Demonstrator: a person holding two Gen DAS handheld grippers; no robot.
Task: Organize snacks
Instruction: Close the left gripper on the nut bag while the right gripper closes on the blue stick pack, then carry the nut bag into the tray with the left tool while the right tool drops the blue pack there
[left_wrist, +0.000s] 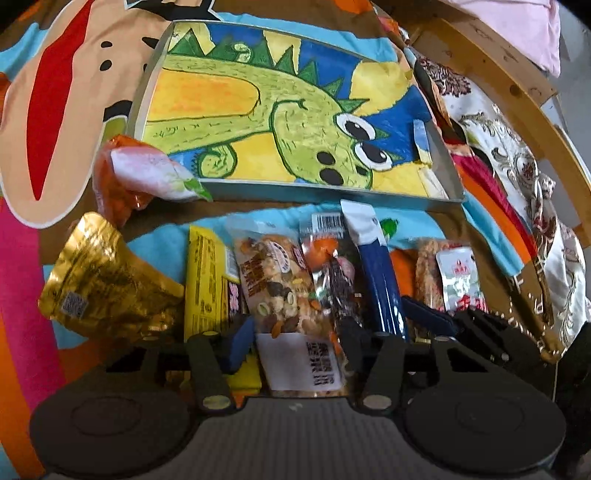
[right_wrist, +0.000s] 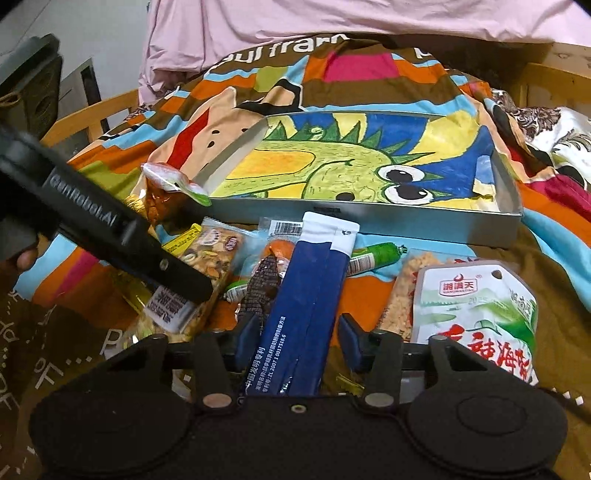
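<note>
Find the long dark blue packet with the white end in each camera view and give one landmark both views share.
Left wrist view: the blue packet lies right of centre, running from the tray's near wall down toward the right gripper.
Right wrist view: the blue packet is in the centre, between the right gripper's fingers.
Shared landmark: the dinosaur tray just beyond its white end.

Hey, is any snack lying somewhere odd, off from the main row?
Yes: the orange-and-white packet lies apart from the row, with one corner leaning over the tray's near-left rim. The tray itself holds no snacks.
</note>
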